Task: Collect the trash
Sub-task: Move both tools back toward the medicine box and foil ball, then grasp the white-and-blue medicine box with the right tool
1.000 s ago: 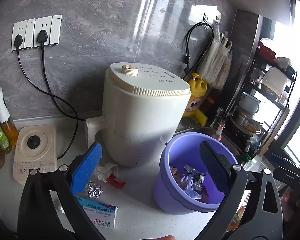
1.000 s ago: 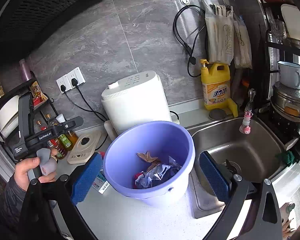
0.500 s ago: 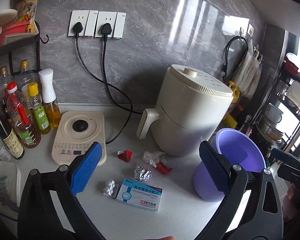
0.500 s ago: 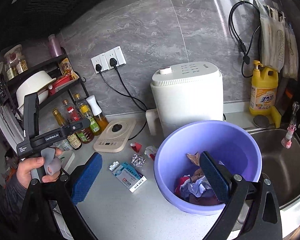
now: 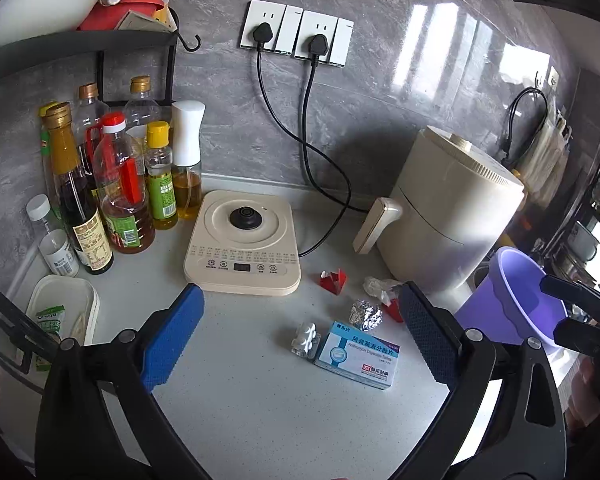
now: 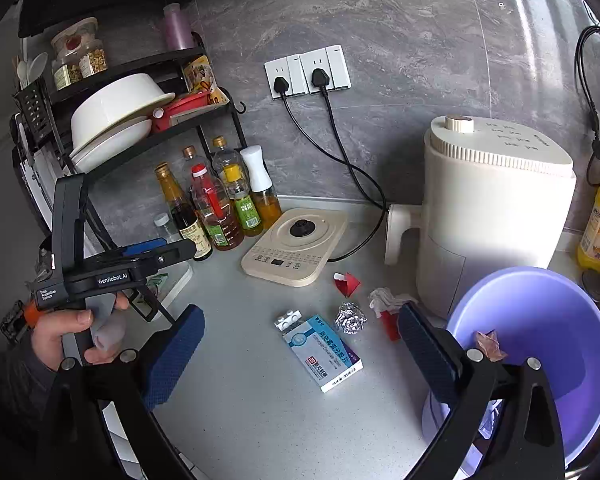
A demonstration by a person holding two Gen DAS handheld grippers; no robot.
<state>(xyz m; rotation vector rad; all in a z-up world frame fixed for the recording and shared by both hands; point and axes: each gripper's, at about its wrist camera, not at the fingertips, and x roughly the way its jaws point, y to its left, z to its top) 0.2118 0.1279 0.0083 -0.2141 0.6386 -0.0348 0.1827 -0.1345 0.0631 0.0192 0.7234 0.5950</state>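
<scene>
While both tools hang above the grey bench (image 5: 260,408), the left hand-held gripper (image 5: 300,336) has its blue pads spread wide with nothing between them, and the right hand-held gripper (image 6: 300,354) is just as wide apart and equally bare. The trash lies loose on the bench: a medicine box (image 5: 358,355) with a blister pack (image 5: 306,339) touching its left end, a foil ball (image 5: 365,315) just behind, a crumpled tissue (image 5: 377,286) and a red wrapper (image 5: 333,280) near the cream appliance (image 5: 452,216). The purple bin (image 6: 540,340) stands at the right, some scraps visible inside.
</scene>
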